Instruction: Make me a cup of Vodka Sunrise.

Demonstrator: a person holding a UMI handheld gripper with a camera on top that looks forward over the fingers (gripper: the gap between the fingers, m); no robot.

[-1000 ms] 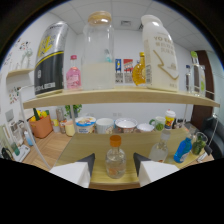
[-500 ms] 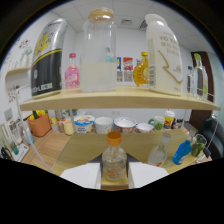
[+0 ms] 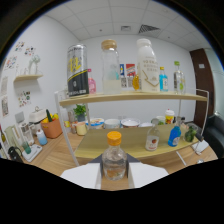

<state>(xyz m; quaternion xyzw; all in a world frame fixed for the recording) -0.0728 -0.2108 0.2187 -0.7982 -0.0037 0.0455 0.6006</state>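
Since the earlier frames the small bottle [image 3: 114,160] has come along with the gripper [image 3: 115,175]: it sits higher against the scene behind, and the shelf [image 3: 132,98], which was level a moment ago, now reads tilted, so the gripper has lifted and swung a little leftward.

The bottle stands upright between the two white fingers [image 3: 82,176], which are closed narrowly against its sides and appear to be carrying it. It is a clear, squat bottle with a yellow-orange cap and a rounded shoulder, and the liquid inside looks colourless (most likely the vodka, though no label is legible). I judge it rigid, smooth and somewhat slippery, moderately heavy if full, and breakable if it is glass. The lower body, where the fingers are now, is the sound place to hold it; the cap and neck would let it swing.

Beyond the bottle lies a tan mat [image 3: 125,140], with a second small bottle [image 3: 152,141] and a blue container [image 3: 174,136] off to its right. Above the bottle, the shelf carries tall jars and cartons.
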